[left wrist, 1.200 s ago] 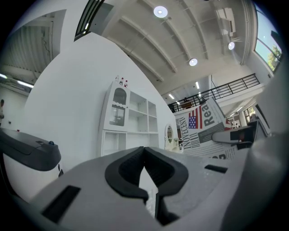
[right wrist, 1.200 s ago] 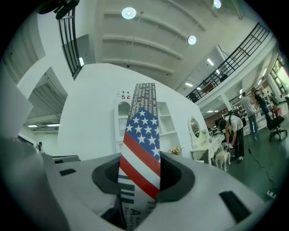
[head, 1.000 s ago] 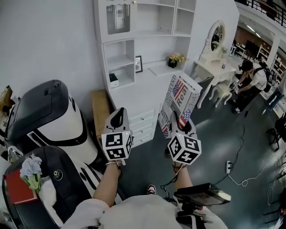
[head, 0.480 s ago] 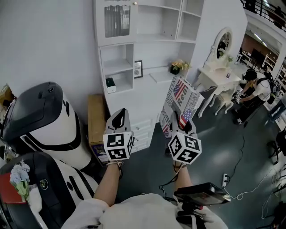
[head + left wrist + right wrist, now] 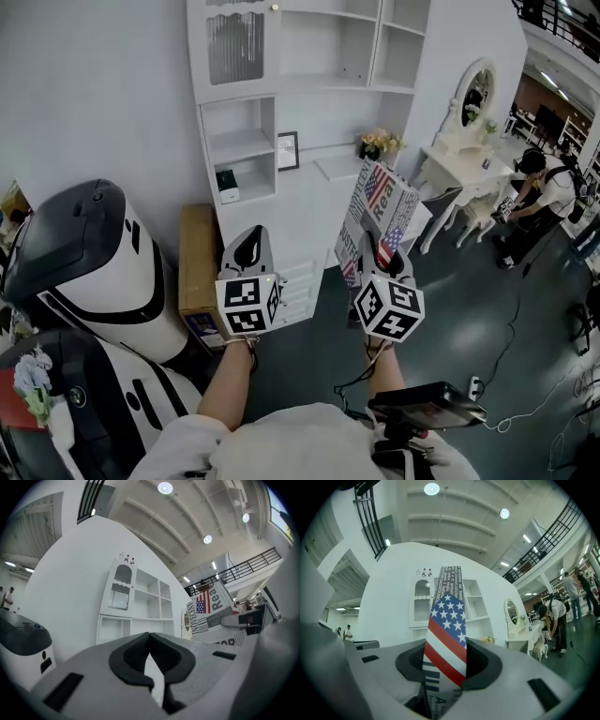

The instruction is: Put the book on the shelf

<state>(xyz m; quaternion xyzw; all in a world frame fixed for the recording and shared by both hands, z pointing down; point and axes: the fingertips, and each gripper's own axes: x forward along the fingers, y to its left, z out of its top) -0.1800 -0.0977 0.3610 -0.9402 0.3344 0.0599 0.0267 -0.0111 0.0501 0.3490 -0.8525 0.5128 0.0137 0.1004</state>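
Note:
The book [image 5: 377, 216], covered in newspaper print and an American flag, is held upright in the air by my right gripper [image 5: 379, 251], which is shut on its lower end. In the right gripper view the book's flag-striped spine [image 5: 446, 634] stands between the two dark pads. My left gripper [image 5: 248, 251] is beside it at the same height, shut and empty; its pads [image 5: 150, 656] meet at the tips. The white shelf unit [image 5: 300, 122] stands against the wall ahead, with open compartments, and shows too in the left gripper view as the shelf unit [image 5: 136, 611].
A black-and-white massage chair [image 5: 84, 272] fills the left. A wooden box [image 5: 197, 258] sits by the shelf's foot. A picture frame [image 5: 288, 151] and flowers [image 5: 377, 145] stand on the shelf. A white dressing table [image 5: 464, 155] and a person [image 5: 544, 192] are at right.
The view has drifted: the shelf unit and massage chair have shifted left and down a little in the head view. Both grippers and the book keep their places in the frame.

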